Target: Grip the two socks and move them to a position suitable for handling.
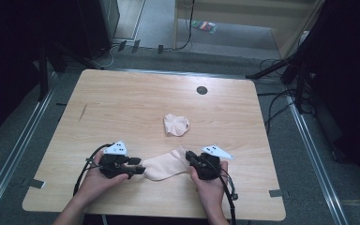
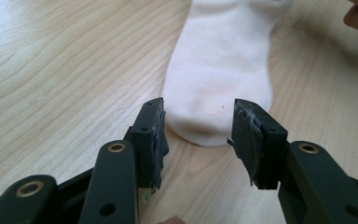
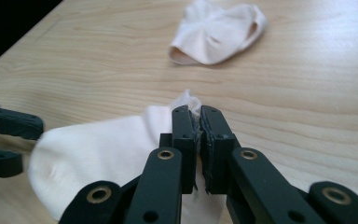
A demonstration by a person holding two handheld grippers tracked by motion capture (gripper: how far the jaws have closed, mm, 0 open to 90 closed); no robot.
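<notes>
Starting at the lower left of the high view, the left gripper point(image 1: 138, 169) lies low over the tabletop point(image 1: 122, 103), its fingers point(image 2: 151, 135) standing about half apart with nothing pressed between them. In the left gripper view the rounded toe of the sock point(image 2: 219, 79) sits just ahead of the gap, not yet inside it; the pads flank it without touching, as far as the angle lets me judge. The sock's long axis runs left to right across the lower middle of the high view, toe toward the left gripper and cuff toward the right one, so each hand is nearer its own end. Moving rightward, the right gripper point(image 1: 191, 157) has its fingers point(image 3: 184, 135) pinched tight on the cuff, a frill of fabric showing between the pads in the right gripper view. A second sock point(image 1: 176, 124) lies crumpled above, near the centre of the frame, well apart from both grippers. The coming move likely turns on the left fingers sliding forward along that axis to take the toe.
</notes>
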